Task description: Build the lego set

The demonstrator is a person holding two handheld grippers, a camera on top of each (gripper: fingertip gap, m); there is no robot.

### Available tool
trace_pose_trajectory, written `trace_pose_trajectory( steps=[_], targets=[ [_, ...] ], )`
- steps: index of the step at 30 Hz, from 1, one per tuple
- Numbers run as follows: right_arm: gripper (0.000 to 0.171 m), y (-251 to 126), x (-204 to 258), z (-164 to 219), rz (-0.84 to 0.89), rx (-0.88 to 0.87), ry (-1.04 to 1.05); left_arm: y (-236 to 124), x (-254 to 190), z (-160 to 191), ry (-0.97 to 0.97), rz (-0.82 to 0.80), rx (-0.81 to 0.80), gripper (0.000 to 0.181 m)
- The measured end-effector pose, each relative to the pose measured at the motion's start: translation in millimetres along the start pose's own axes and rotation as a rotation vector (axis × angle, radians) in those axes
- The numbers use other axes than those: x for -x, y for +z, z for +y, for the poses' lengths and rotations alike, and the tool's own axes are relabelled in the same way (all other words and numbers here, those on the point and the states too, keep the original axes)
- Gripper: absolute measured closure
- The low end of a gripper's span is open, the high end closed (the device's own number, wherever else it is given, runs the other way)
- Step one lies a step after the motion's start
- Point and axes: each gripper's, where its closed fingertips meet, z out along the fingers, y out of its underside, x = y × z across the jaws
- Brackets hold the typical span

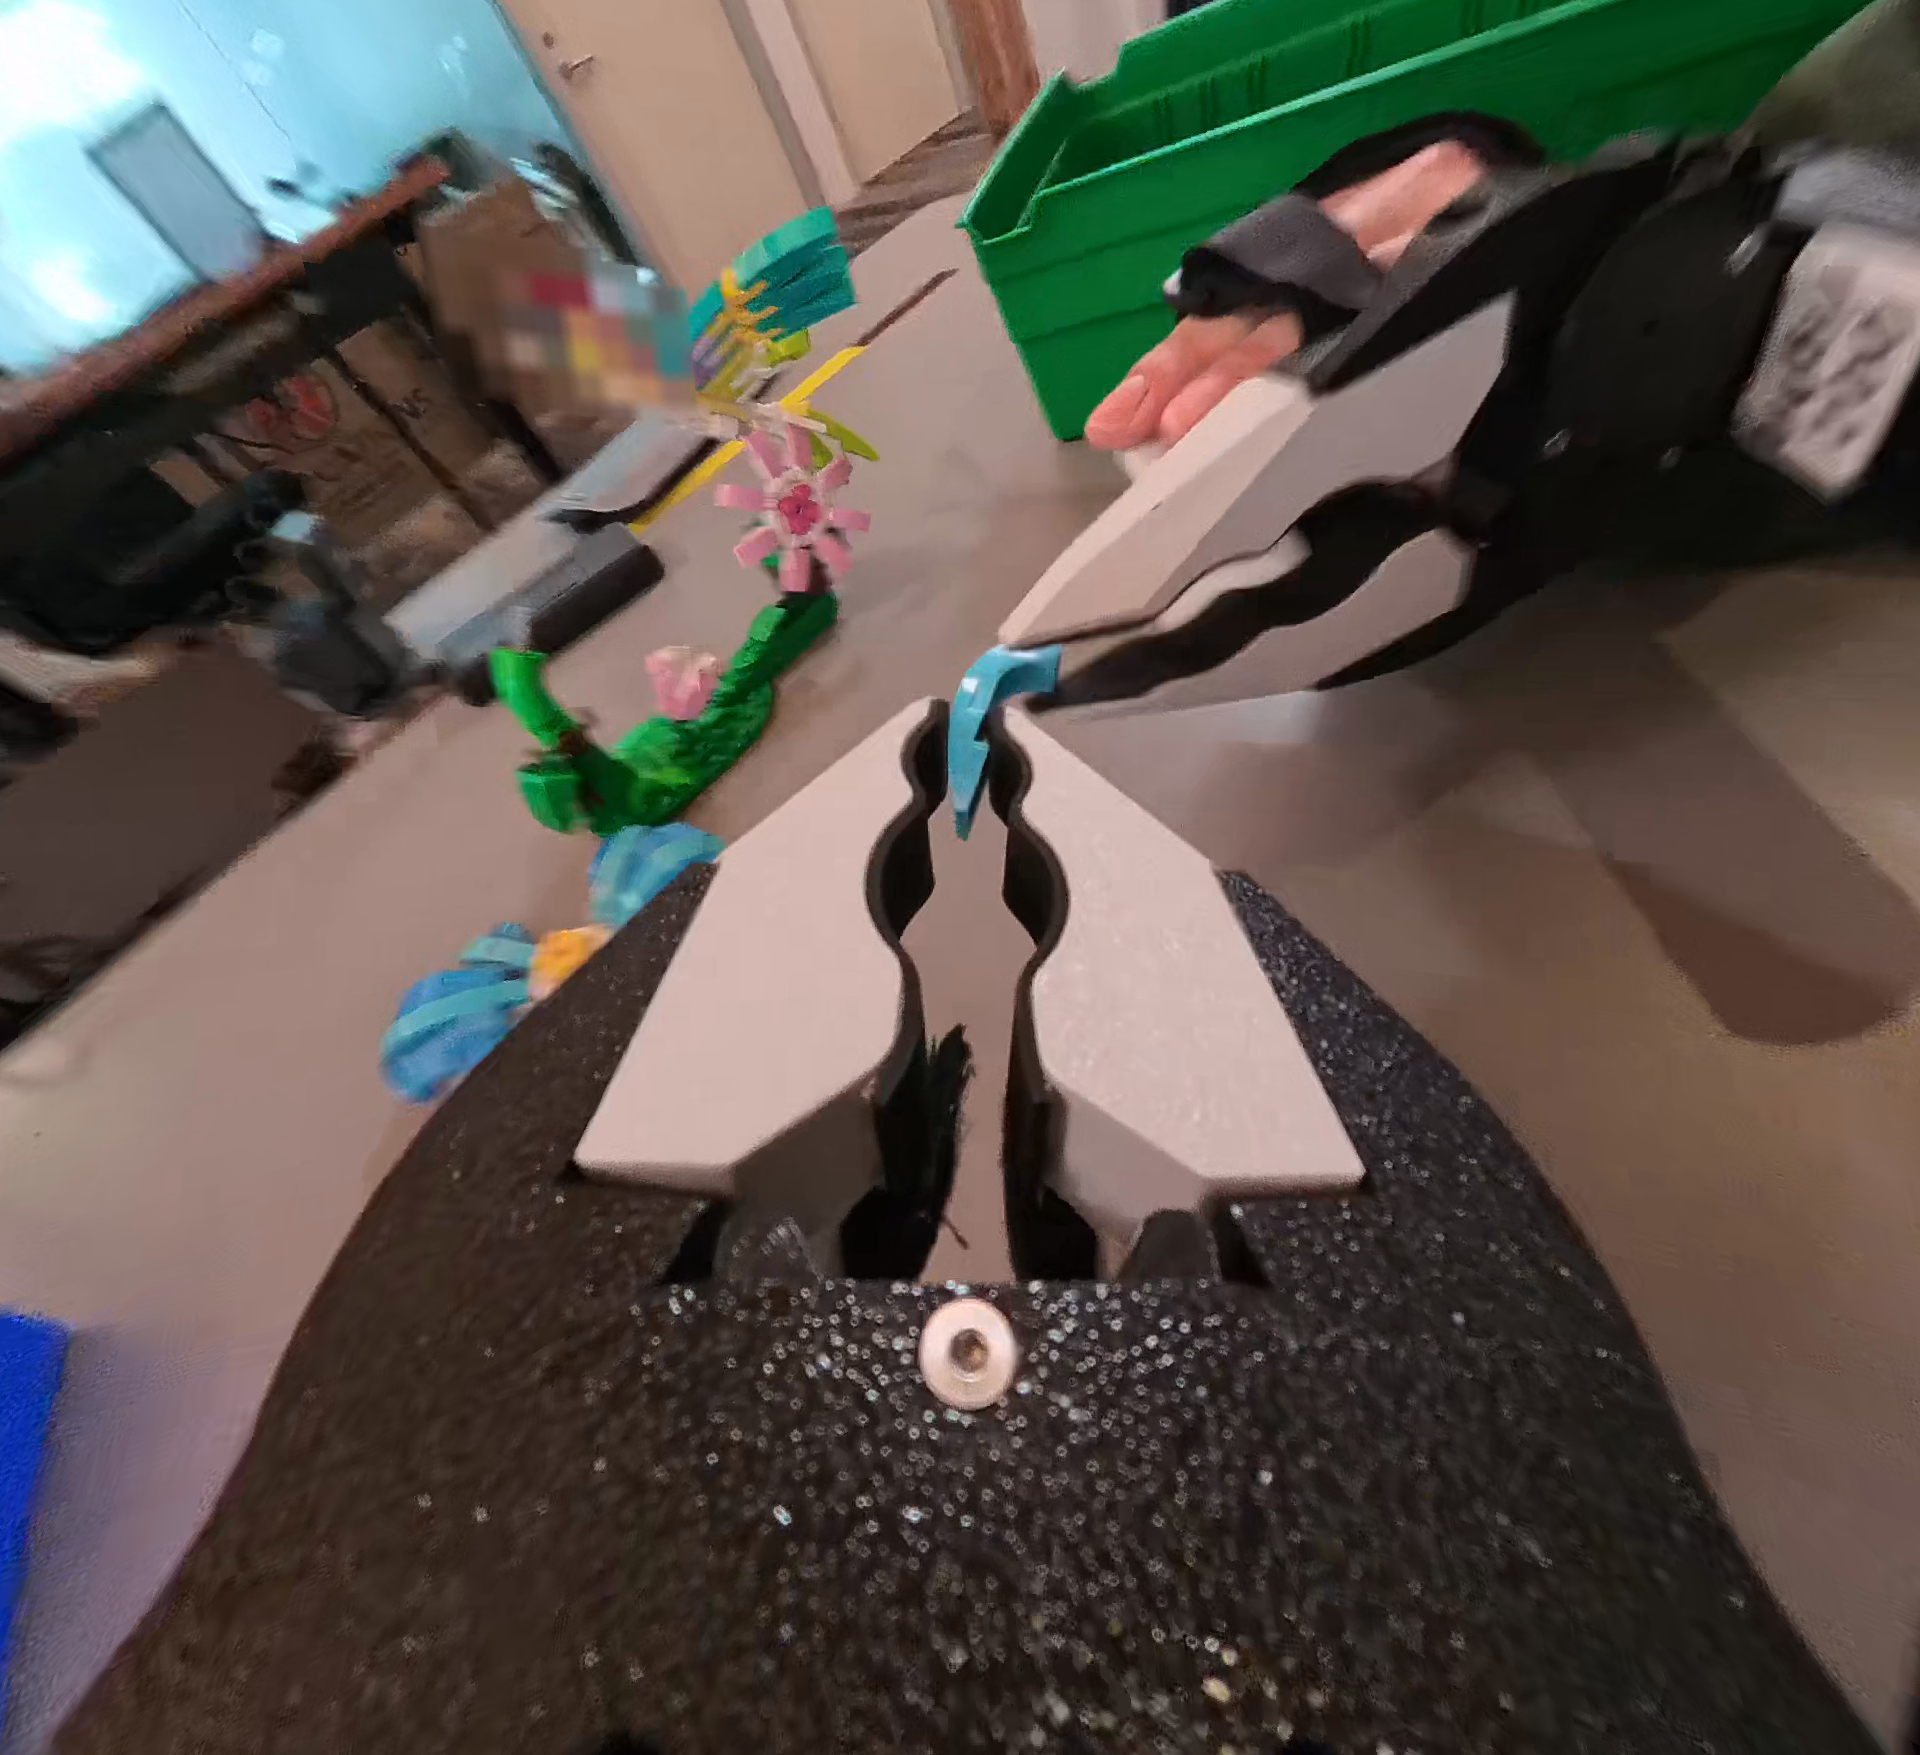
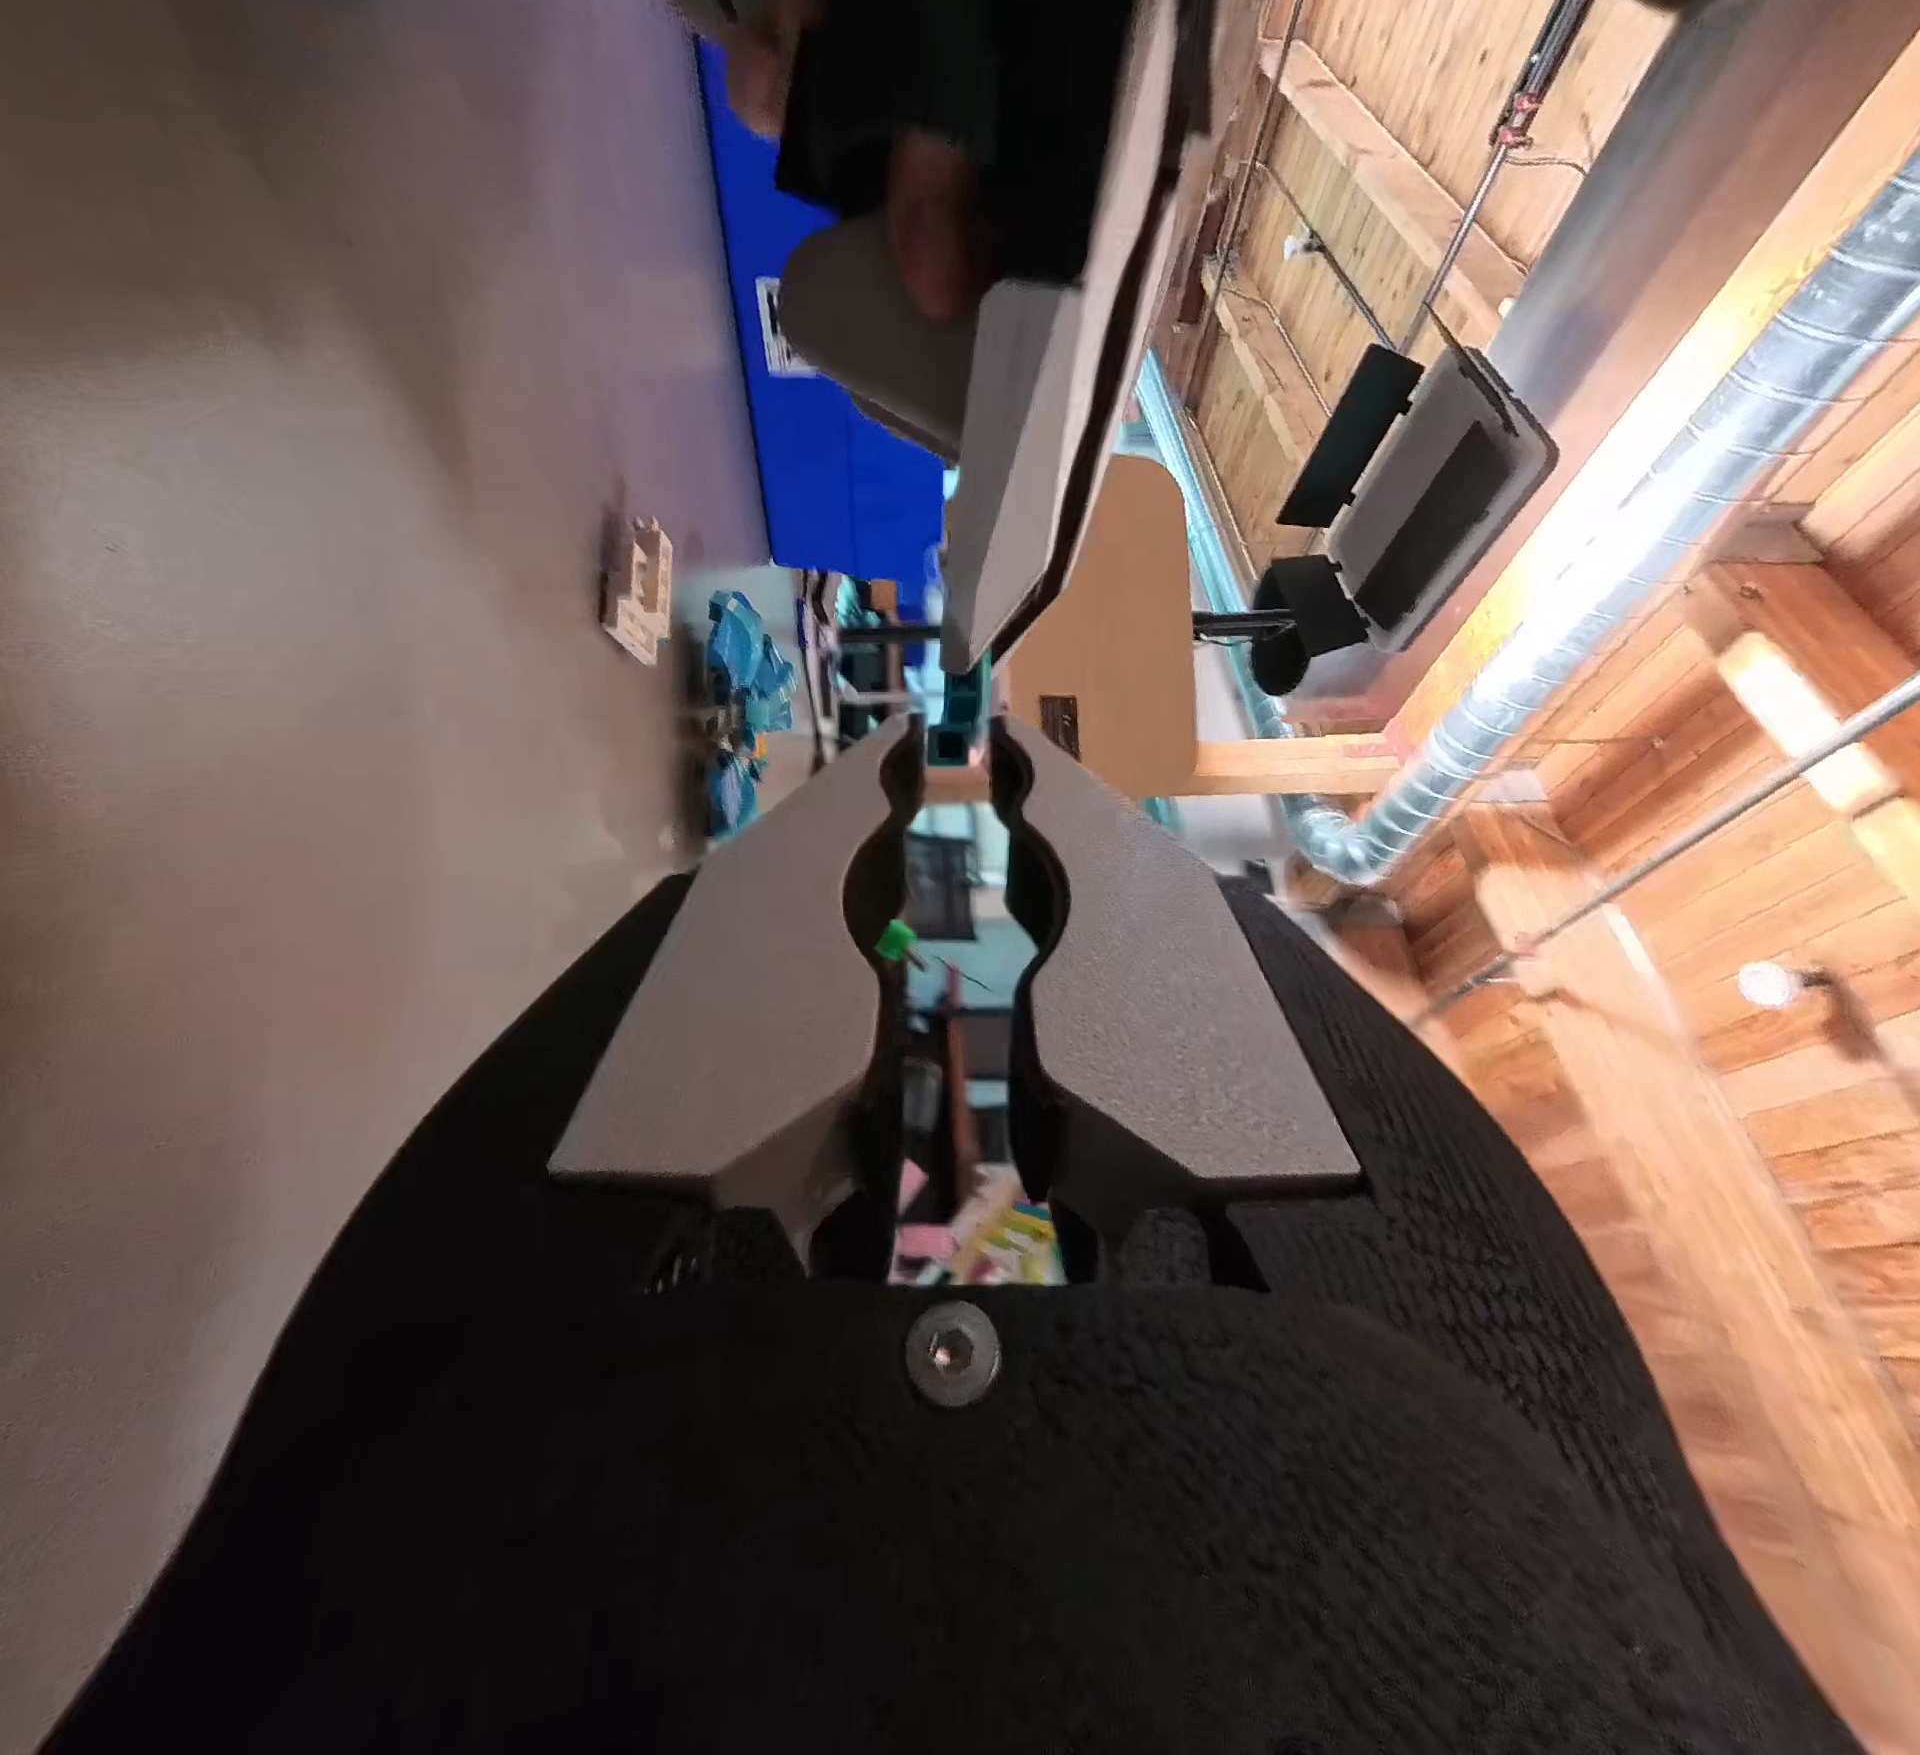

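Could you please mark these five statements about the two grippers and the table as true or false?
1. Both grippers pinch the same small blue piece. True: the left gripper and the right gripper meet tip to tip on it.
2. The blue piece rests on the table. False: it is held in the air.
3. A green bin stands behind the right gripper. True.
4. The pink flower lies inside the green bin. False: it stands on the table, left of the bin, on a green stem.
5. The left gripper is wide open. False: its fingers are nearly shut on the piece.
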Motion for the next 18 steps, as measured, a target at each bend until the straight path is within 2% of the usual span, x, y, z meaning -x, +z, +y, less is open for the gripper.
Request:
trace_pose_trajectory(
  steps=[1, 2, 3, 4, 6, 8, 11, 15, 18],
  targets=[
    [0.147, 0.4, 1.8, -1.7, -0.027, -0.022, 0.082, -0.9, 4.7, 1.3, 0.078, -0.05, 0.016, 0.178],
    [0.135, 1.6, 5.2, -1.3, -0.077, -0.029, 0.194, -1.4, 6.4, 3.0, 0.151, -0.081, 0.035, 0.178],
    [0.131, 3.5, 6.2, -0.7, -0.12, -0.027, 0.342, -1.7, 7.7, 3.7, 0.222, -0.114, 0.048, 0.178],
    [0.129, 5.8, 6.3, -1.9, -0.171, -0.026, 0.505, -1.6, 7.6, 4.3, 0.294, -0.139, 0.058, 0.178],
    [0.136, 11.9, 7.9, 0.3, -0.253, 0.03, 0.733, -0.3, 6.2, 4.8, 0.411, -0.184, 0.074, 0.178],
    [0.143, 15.5, 12.0, 12.6, -0.263, 0.14, 0.763, 1.8, 2.0, 4.2, 0.484, -0.197, 0.076, 0.178],
    [0.16, 16.9, 20.0, 12.5, -0.288, 0.177, 0.744, 3.6, 1.6, 5.2, 0.543, -0.21, 0.087, 0.177],
    [0.162, 18.7, 12.6, 14.7, -0.254, 0.187, 0.749, 2.5, 4.7, 5.6, 0.534, -0.221, 0.084, 0.176],
    [0.163, 17.8, 11.5, 19.5, -0.258, 0.213, 0.747, 2.4, 7.3, 12.0, 0.629, -0.253, 0.145, 0.176]
  ],
)
